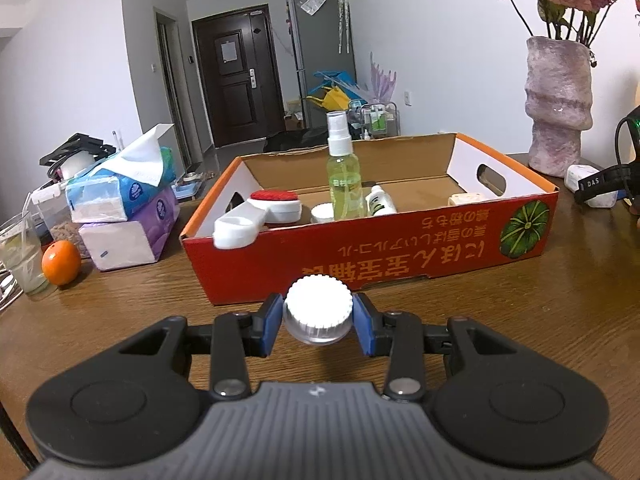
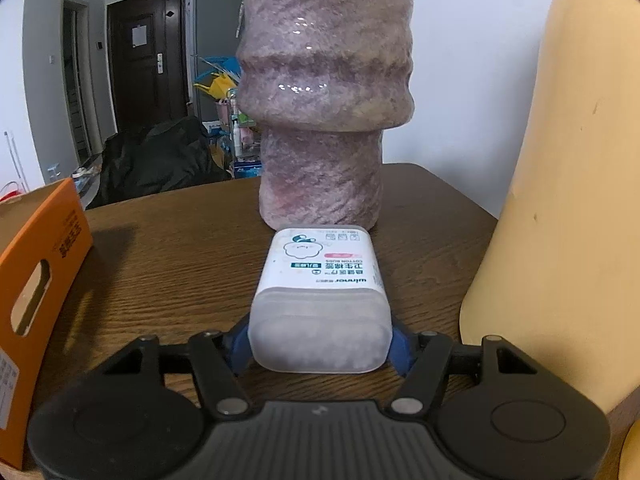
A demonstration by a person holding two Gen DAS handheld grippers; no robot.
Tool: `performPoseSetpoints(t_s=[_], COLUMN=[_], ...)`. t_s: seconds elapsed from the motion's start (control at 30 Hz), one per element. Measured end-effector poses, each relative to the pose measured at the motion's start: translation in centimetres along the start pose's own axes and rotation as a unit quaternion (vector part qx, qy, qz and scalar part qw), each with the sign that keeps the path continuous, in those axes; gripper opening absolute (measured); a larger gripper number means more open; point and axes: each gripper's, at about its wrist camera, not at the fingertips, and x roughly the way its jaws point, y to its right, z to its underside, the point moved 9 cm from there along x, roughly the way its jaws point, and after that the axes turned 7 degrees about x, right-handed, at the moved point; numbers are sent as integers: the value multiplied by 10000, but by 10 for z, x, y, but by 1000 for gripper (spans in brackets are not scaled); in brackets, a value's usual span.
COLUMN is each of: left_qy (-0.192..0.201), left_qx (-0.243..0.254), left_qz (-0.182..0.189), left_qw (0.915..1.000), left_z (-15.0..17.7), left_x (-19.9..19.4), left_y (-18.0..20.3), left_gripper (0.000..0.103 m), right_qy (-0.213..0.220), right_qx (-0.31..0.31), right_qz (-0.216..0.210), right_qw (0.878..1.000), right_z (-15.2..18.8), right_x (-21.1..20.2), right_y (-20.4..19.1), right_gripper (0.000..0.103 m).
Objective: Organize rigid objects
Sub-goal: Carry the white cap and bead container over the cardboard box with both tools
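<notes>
In the left wrist view my left gripper is shut on a small clear jar with a white ribbed lid, held above the wooden table just in front of the red cardboard box. Inside the box stand a green spray bottle, a white brush with a red top, a small white jar, a small white bottle and a cream item. In the right wrist view my right gripper has its blue pads against both sides of a white cotton bud box lying on the table before the vase.
Left of the red box lie stacked tissue packs, an orange and a glass with a straw. The pink vase with flowers stands at the table's back right. A pale yellow object rises close on the right; the box's orange end is at left.
</notes>
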Motion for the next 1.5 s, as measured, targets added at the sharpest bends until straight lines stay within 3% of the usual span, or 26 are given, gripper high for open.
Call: performPoseSetpoints(t_s=[0.83, 1.5], left_qy=[157, 346], left_qx=[-30, -248], left_qz=[-31, -46], left_qw=[9999, 9991], left_z=[-11, -11], left_x=[-12, -49], left_y=[23, 28], left_gripper=[39, 39], right_qy=[338, 741], right_qx=[186, 337], right_qz=[-500, -1070], right_qw=[9980, 9909], right_z=[14, 48], right_x=[-50, -145], right_y=[-2, -13], right_gripper=[64, 64])
